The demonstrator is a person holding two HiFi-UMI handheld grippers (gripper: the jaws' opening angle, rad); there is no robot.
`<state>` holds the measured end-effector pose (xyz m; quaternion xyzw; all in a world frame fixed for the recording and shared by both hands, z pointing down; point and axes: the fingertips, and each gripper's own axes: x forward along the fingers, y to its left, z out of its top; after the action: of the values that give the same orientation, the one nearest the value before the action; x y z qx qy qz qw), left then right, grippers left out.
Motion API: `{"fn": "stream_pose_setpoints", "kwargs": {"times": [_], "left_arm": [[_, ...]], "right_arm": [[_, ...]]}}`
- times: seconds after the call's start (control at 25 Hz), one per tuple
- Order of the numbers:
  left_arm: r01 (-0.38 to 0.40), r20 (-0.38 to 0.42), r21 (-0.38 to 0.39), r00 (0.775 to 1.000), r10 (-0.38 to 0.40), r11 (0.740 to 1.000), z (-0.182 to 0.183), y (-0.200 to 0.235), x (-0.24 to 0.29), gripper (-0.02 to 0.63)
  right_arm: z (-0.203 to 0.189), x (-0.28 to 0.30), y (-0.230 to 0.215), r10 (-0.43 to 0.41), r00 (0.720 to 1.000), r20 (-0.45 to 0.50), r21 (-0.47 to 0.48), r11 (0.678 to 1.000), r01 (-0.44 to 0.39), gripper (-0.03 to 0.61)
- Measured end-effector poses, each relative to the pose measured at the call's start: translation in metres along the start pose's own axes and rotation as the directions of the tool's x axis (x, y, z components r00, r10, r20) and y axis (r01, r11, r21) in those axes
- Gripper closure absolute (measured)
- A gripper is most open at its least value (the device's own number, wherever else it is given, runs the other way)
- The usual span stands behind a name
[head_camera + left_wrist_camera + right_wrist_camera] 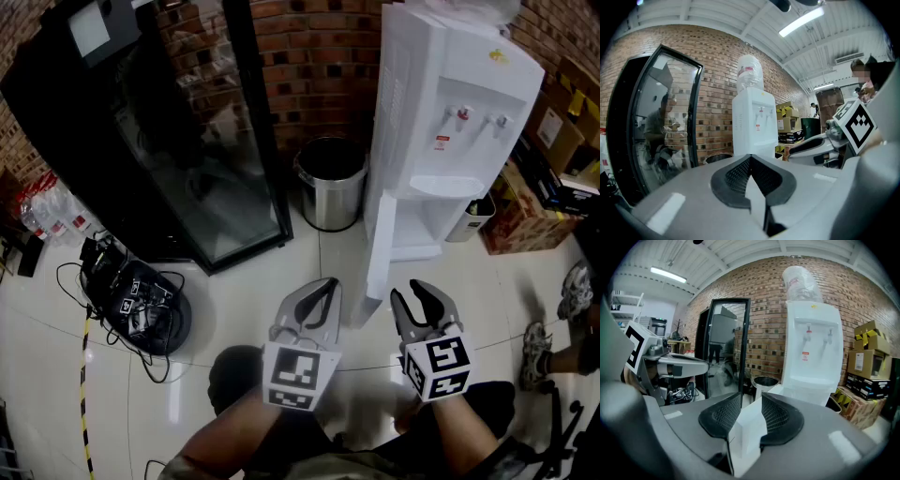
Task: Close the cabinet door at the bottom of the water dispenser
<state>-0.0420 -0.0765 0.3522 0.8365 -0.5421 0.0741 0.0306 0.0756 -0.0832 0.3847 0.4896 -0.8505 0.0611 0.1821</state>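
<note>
The tall white water dispenser (450, 103) stands against the brick wall (319, 56), and its narrow white cabinet door (380, 234) hangs open at the base, swung out over the pale tiled floor (234, 309). The right gripper (412, 291) sits just beside the door's lower edge with its jaws spread apart, clamping nothing. The left gripper (328, 281) is on the door's other side, its jaws pressed together and empty. A round steel waste bin (331, 183) stands close behind the door, a black glass-fronted cooler (187, 141) further left, and cardboard boxes (562, 141) to the right.
</note>
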Motion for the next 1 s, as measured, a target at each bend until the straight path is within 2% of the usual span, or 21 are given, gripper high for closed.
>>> {"fn": "stream_pose_setpoints", "kwargs": {"times": [0.36, 0.6, 1.0], "left_arm": [[-0.022, 0.002, -0.017, 1.000, 0.022, 1.000, -0.001, 0.019, 0.002, 0.612], [-0.037, 0.009, -0.042, 0.999, 0.037, 0.998, 0.000, 0.028, 0.004, 0.612], [0.019, 0.022, -0.052, 1.000, -0.017, 0.998, 0.006, 0.010, 0.017, 0.612]], "right_arm": [[-0.027, 0.047, 0.032, 0.078, 0.989, -0.122, -0.099, 0.991, -0.090, 0.441], [-0.058, 0.067, 0.044, 0.109, 0.964, -0.241, -0.146, 0.978, -0.147, 0.442], [-0.070, 0.052, 0.018, 0.033, 0.962, -0.271, -0.176, 0.981, -0.083, 0.483]]}}
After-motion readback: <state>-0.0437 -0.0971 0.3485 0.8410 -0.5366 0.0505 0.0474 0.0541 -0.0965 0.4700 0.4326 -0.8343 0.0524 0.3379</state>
